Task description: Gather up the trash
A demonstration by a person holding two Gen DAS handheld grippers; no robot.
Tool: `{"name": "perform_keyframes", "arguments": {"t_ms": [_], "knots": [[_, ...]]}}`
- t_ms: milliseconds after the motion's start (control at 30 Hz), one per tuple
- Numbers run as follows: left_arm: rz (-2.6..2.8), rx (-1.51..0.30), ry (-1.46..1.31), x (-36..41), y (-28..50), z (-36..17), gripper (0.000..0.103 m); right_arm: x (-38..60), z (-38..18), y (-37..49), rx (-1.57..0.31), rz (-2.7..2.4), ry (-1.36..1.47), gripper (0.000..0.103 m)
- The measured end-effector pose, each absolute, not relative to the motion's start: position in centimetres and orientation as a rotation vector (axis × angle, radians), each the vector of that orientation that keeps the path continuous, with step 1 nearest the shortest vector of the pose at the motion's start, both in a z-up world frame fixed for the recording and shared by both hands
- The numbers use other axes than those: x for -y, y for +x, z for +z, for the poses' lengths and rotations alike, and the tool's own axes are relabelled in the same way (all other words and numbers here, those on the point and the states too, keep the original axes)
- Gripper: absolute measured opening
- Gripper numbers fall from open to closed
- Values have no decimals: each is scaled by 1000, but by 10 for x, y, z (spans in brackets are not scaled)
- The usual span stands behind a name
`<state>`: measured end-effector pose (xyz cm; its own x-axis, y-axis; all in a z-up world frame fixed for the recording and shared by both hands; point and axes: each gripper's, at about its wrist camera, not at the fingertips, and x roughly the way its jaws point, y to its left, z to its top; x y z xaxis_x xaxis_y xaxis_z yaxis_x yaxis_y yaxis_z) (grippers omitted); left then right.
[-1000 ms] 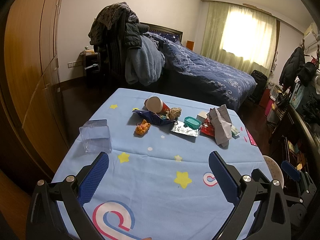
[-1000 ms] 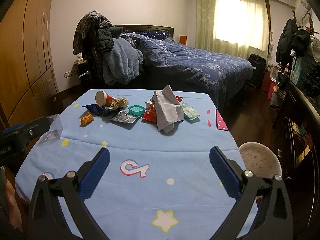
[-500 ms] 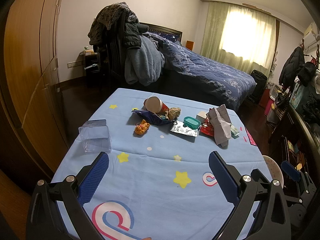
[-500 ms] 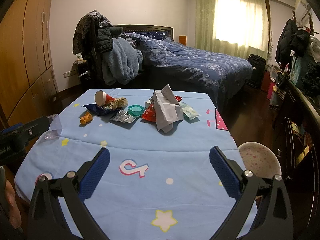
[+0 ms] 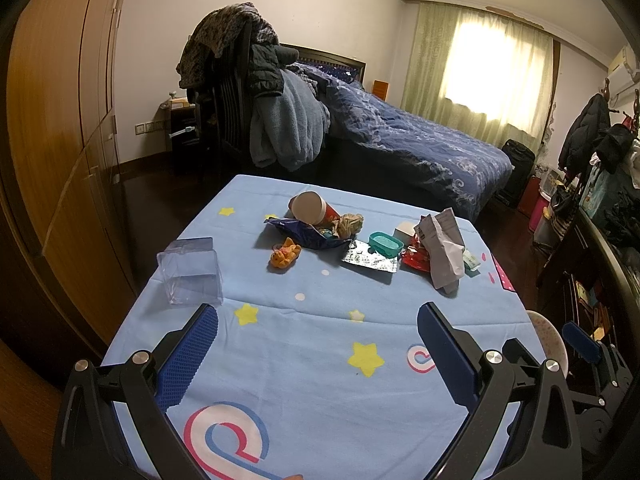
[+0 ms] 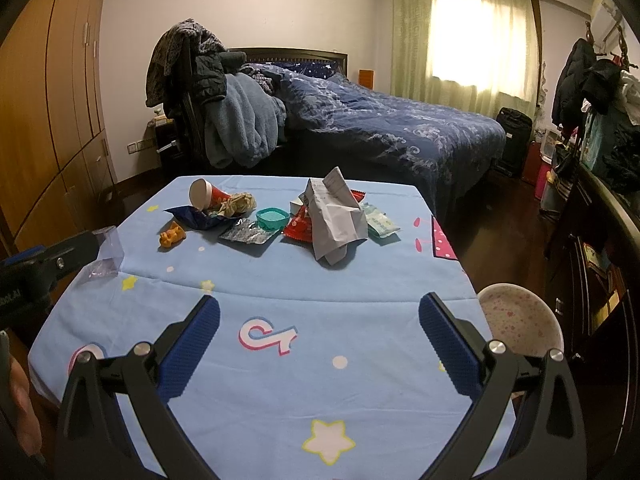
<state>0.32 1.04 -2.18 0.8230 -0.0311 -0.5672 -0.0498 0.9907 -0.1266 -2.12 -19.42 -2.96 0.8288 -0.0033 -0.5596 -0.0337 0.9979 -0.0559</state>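
Trash pile (image 6: pixel 280 220) lies ahead, far across counter (image 6: pixel 260 360); your right tool (image 6: pixel 319 330) nearer grey bag (image 6: pixel 336 216), both tools wide, empty.

We've got open blue counter (image 6: pixel 320 380) ahead of both hand-held grippers, nothing lying on the near half. At twelve o'clock the trash cluster blocks the far half: tipped paper cup (image 5: pixel 310 208), teal lid (image 6: pixel 272 217), crumpled grey bag (image 6: pixel 336 216) standing tallest. At ten o'clock a clear plastic box (image 5: pixel 190 270) sits near the left edge. Between box and cluster, bare cloth gives us a lane.
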Motion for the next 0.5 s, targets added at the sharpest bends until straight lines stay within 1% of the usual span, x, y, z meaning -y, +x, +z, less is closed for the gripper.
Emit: {"name": "perform_keyframes", "arguments": {"t_ms": [233,500], "knots": [[10,-606,-141,-11,4,-21,99,195,-32,-21,-600,16,-65,100],[30,-618,-146,-17,2,-41,99,195,-34,-18,-617,22,-68,100]]}}
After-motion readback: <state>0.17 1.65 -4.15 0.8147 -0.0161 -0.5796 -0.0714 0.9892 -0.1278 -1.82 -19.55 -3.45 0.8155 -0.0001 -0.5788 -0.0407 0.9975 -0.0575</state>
